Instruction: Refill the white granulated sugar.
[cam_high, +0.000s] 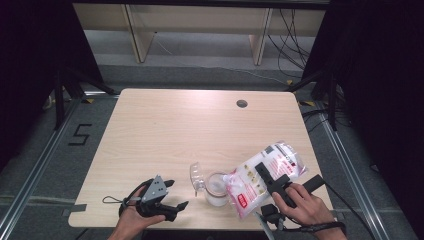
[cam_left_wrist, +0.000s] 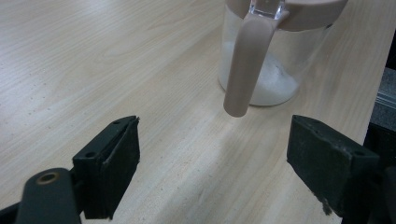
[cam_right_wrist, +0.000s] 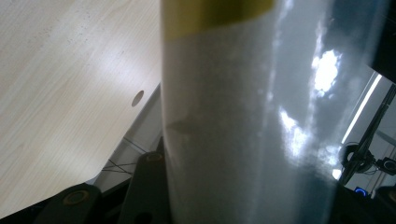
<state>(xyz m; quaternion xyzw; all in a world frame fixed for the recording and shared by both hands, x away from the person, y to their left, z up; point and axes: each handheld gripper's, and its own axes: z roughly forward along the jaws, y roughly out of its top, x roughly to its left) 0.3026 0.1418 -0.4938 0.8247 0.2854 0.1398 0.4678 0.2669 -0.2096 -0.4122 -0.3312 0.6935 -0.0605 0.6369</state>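
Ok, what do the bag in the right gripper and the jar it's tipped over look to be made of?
The bag: thin glossy plastic film, likely; light glares off it and white grains show through its clear parts. The jar: clear glass or hard plastic, I can't tell which; its wall shows white powder at the bottom. Its handle looks like matte beige plastic.

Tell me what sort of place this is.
Probably a recording lab, not a kitchen: a bare wooden table ringed by black curtains, loose cables on the floor, and a taped number beside the table.

Lab: curtained table (cam_high: 165, 125), floor rails (cam_high: 30, 180)
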